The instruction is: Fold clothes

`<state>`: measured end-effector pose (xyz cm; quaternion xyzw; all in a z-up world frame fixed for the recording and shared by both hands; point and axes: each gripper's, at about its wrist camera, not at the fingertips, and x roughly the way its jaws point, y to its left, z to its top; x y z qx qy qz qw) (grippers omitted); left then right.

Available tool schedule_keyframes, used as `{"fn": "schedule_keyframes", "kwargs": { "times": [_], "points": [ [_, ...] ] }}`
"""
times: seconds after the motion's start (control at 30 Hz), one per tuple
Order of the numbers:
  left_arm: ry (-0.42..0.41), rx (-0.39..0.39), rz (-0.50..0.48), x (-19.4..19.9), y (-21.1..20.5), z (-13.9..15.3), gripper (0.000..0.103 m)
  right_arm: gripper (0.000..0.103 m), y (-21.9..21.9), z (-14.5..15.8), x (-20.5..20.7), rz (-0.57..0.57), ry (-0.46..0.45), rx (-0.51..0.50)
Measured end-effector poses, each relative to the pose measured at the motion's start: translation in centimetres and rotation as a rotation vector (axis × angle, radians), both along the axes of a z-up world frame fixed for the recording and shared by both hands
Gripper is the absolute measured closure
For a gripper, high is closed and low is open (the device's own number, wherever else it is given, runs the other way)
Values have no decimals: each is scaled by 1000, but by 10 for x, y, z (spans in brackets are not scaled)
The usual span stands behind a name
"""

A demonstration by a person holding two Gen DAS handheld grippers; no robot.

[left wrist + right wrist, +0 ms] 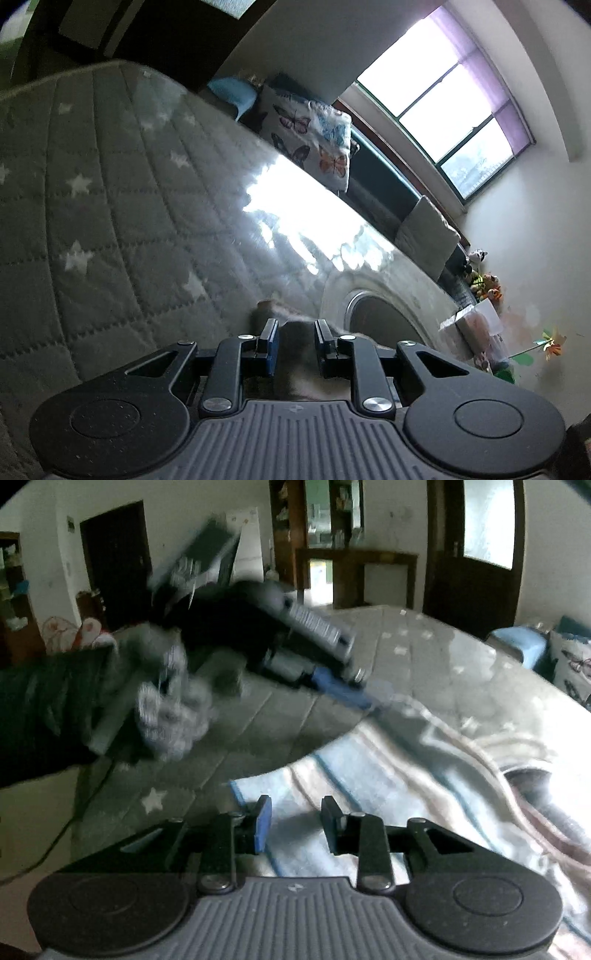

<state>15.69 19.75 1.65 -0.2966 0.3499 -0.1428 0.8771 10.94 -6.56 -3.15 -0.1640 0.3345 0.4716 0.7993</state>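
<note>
A grey quilted bedspread (pixel 110 206) with white stars covers the bed, a butterfly pillow (pixel 314 136) lying at its far edge under the bright window (pixel 443 110). The striped garment (pixel 388 768) lies spread toward the bed's near edge. The left gripper (pixel 354 692), blurred in the right camera, pinches the cloth's edge, fabric showing between its narrow jaws. The right gripper (pixel 295 825) hovers over the stripes, jaws partly apart, holding nothing I can see.
</note>
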Motion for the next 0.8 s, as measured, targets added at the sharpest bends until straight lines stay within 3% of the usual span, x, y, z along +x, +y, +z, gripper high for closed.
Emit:
{"fn": "schedule_keyframes", "kwargs": {
  "times": [0.2, 0.4, 0.8],
  "points": [
    [-46, 11, -70, -8, -22, 20, 81, 66, -28, 11, 14, -67, 80, 95],
    [-21, 17, -146, 4, -50, 10, 79, 66, -90, 14, 56, -320, 119, 151],
    [65, 70, -85, 18, -51, -13, 78, 66, -232, 8, 94, -709, 101, 119]
  ]
}}
